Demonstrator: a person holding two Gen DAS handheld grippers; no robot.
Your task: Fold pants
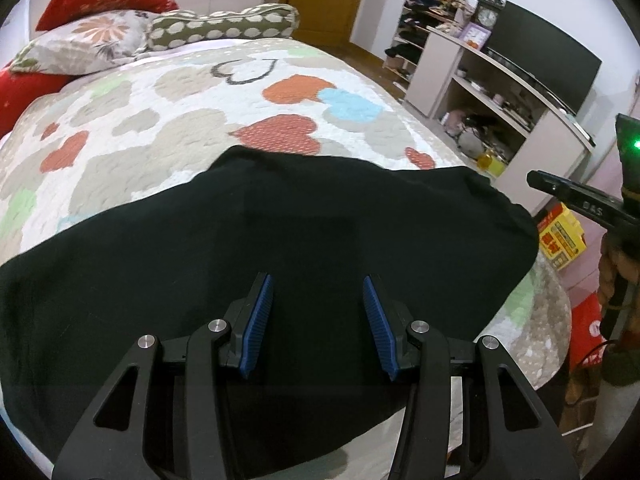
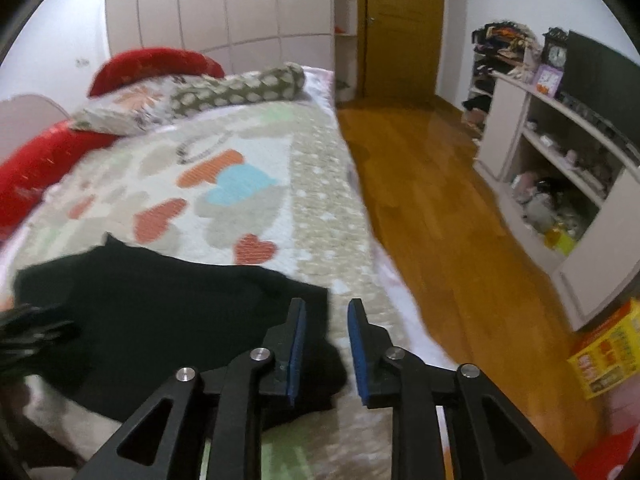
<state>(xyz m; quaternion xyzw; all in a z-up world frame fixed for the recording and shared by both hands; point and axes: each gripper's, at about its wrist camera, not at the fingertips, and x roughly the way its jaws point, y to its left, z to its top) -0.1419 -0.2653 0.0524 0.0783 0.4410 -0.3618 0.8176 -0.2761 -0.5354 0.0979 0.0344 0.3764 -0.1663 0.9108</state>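
Observation:
Black pants lie spread across the near end of the bed, on a heart-patterned quilt. My left gripper hovers over the middle of the cloth, open, its blue pads well apart with nothing pinched between them. In the right wrist view the pants lie left of centre with their right edge bunched. My right gripper hangs over that edge, open with a narrow gap and nothing between its pads. Part of the right gripper and the hand holding it show at the right edge of the left wrist view.
Pillows and red cushions lie at the head of the bed. A wooden floor runs along the bed's right side. Beyond it stand a shelf unit with a dark screen and a yellow box.

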